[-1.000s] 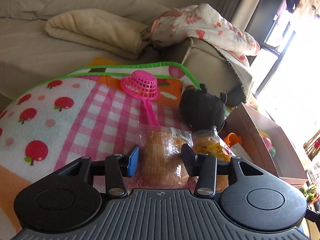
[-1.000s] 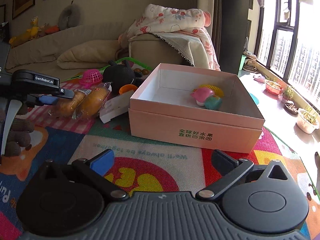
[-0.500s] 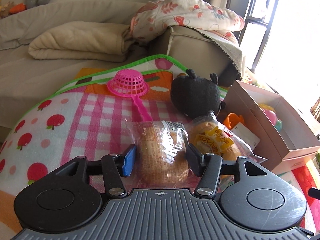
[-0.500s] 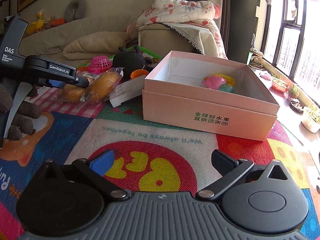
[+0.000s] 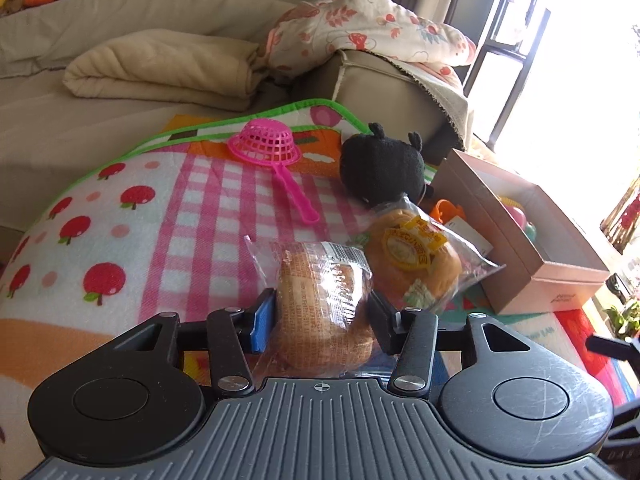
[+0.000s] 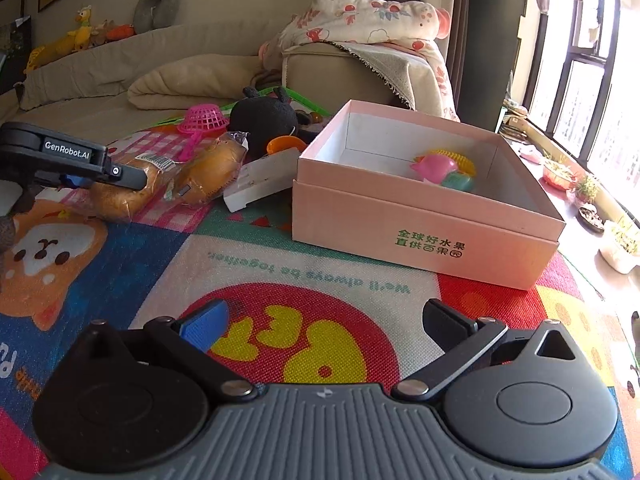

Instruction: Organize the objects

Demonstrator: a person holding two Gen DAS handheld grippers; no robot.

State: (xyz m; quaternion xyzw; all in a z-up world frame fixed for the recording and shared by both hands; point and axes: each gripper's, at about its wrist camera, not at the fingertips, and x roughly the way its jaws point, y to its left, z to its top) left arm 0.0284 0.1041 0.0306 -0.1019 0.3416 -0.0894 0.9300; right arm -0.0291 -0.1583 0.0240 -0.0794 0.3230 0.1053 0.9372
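Since a second ago we've swung the left gripper [image 5: 322, 322] back level, jaws closing around the near wrapped bun [image 5: 320, 300] for its trip to the pink box [image 6: 404, 216] on the right. Right gripper [image 6: 324, 326] hangs released, empty.

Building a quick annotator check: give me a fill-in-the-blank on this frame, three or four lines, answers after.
1. The left gripper has a wrapped ____ between its fingers, and they are closing.
2. The strainer lying on the checked mat is ____ in colour.
3. The right gripper hangs over the mat with its fingers ____.
4. The plush toy beside the pink box is ____ in colour.

Missing words: bread roll; pink; open; black
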